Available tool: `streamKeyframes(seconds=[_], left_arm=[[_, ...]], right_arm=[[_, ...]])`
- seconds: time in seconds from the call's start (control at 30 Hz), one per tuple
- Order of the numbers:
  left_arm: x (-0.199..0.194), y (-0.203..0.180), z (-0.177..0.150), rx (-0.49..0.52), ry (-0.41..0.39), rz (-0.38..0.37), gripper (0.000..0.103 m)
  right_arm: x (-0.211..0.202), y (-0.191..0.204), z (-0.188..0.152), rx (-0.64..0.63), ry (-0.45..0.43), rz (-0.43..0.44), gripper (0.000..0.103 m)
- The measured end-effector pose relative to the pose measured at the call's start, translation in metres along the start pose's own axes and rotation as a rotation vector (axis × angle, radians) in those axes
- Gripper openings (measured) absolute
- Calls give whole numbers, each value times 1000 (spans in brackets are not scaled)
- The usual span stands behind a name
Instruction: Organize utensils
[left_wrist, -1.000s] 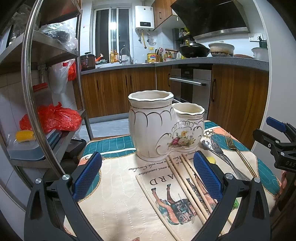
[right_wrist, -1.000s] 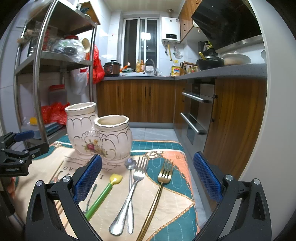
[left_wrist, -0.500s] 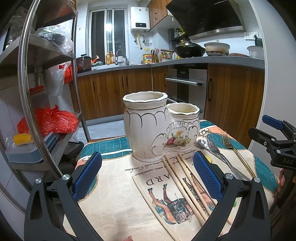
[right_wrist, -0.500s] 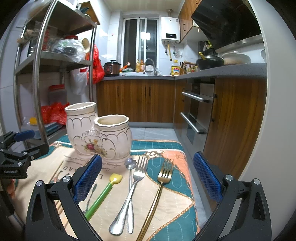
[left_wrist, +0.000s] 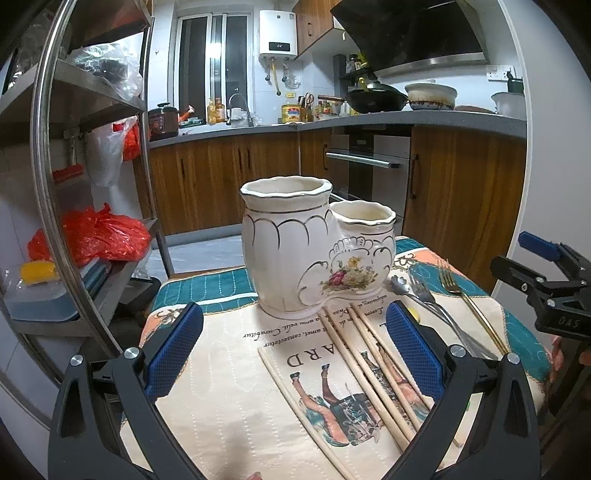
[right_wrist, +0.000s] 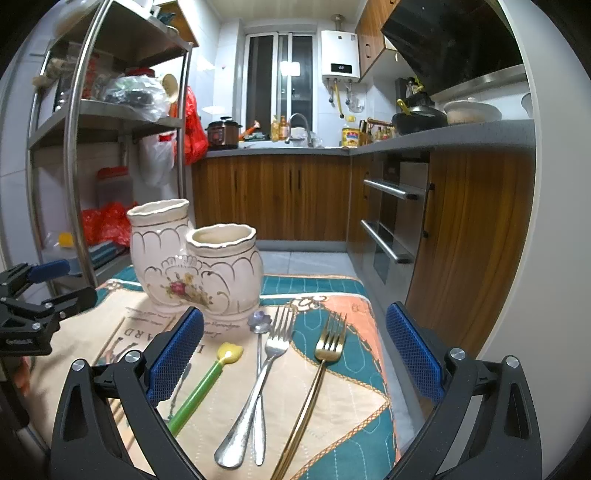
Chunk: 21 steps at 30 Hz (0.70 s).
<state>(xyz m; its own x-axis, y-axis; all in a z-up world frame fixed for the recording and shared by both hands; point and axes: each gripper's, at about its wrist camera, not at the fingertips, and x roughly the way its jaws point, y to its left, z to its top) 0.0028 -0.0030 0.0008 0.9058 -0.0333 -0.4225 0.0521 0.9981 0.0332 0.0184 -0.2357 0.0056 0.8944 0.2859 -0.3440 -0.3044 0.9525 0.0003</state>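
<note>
A white ceramic double-pot utensil holder (left_wrist: 314, 258) stands on the patterned cloth; it also shows in the right wrist view (right_wrist: 195, 262). Several wooden chopsticks (left_wrist: 369, 365) lie in front of it, under my open, empty left gripper (left_wrist: 291, 350). A gold fork (right_wrist: 317, 380), a silver fork (right_wrist: 258, 384), a silver spoon (right_wrist: 259, 321) and a green-handled yellow spoon (right_wrist: 207, 380) lie on the cloth under my open, empty right gripper (right_wrist: 293, 350). Both pots look empty.
A steel shelf rack (left_wrist: 55, 184) with red bags stands left of the table. Wooden kitchen cabinets (right_wrist: 280, 195) and an oven are behind. The table's right edge (right_wrist: 388, 369) drops to the floor. The right gripper also shows in the left wrist view (left_wrist: 546, 288).
The left gripper has shifted slightly, so the holder sits a little more left and farther in its view. The right gripper has barely moved. Both stay open.
</note>
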Motion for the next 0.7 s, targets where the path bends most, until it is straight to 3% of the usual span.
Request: streamKeyframes(seconds=[0.3, 0.5, 0.7], left_arm=[[7, 8, 2, 5, 37, 24, 98], [15, 15, -2, 25, 111, 47, 98], [28, 25, -12, 8, 251, 53, 98]], right_arm=[[7, -5, -7, -20, 23, 41, 98], [20, -17, -5, 3, 146, 40, 98], [37, -27, -9, 3, 283, 7, 97]])
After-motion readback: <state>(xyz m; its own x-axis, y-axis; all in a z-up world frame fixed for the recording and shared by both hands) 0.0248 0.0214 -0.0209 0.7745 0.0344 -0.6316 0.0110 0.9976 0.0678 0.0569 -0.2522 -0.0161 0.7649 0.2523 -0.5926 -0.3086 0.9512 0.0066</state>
